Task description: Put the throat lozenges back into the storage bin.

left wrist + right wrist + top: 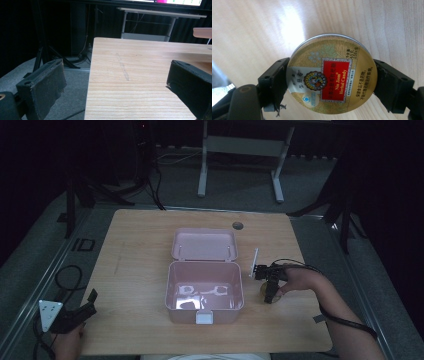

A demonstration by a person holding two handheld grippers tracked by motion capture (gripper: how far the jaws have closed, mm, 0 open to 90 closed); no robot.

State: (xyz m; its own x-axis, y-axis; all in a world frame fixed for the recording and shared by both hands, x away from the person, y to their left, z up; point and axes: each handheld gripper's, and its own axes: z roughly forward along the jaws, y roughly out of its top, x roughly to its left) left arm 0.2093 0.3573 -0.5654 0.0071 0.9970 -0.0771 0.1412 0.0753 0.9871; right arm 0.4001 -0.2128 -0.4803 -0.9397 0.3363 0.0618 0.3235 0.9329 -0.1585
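Note:
A round gold candy tin [332,77] with a red label lies flat on the wooden table, and my right gripper [332,85] is shut on its sides, pointing down at it. In the high view the right gripper [270,293] and the tin [264,292] are just right of an open pink lunch box [204,292], whose lid [204,245] lies back. My left gripper [89,301] stands open over the table's near left edge, nothing between its pads [47,85].
The wooden table [140,250] has a round cable hole [237,225] at the back. The left table edge and grey floor [72,80] lie under the left gripper. A white desk frame [240,150] stands beyond the table.

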